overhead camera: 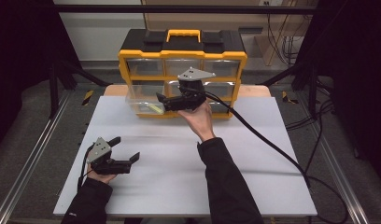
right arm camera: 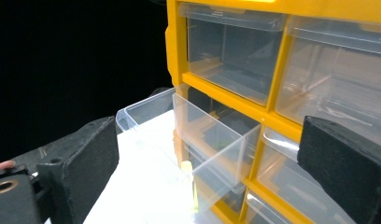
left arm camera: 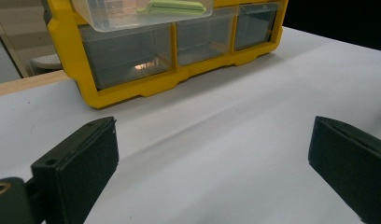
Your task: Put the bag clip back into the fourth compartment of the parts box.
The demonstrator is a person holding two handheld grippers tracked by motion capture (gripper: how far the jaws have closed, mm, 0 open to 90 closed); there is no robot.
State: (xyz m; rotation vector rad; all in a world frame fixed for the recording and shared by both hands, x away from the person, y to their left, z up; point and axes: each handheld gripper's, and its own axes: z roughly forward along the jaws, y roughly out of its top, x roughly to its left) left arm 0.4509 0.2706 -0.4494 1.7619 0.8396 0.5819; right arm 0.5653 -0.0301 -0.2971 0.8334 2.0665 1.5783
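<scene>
High view: one white table top (overhead camera: 179,177) spreads across the middle, and at its twelve o'clock edge stands one yellow-and-black organiser (overhead camera: 182,70) with a yellow carry handle on its lid. Its front shows three columns of clear drawers; three rows can be counted, though the right hand hides part of the lower ones. One clear drawer (overhead camera: 144,103), at the cabinet's lower left, is pulled out toward six o'clock, and one pale green item (overhead camera: 153,108) lies inside it.

Two grippers are in use. The right gripper (overhead camera: 161,100) is held just in front of the cabinet, its jaws pointing toward nine o'clock over the pulled-out drawer; they stand spread with nothing between them. One black cable (overhead camera: 268,142) trails from it toward four o'clock. The left gripper (overhead camera: 125,148) rests low at seven o'clock on the table, well apart from the cabinet, jaws spread and empty, pointing toward three o'clock.

In the right gripper view, the open drawer juts out from the yellow frame between the two black pads, touching neither. In the left gripper view, the green item lies in the drawer at twelve o'clock, above closed drawers.
</scene>
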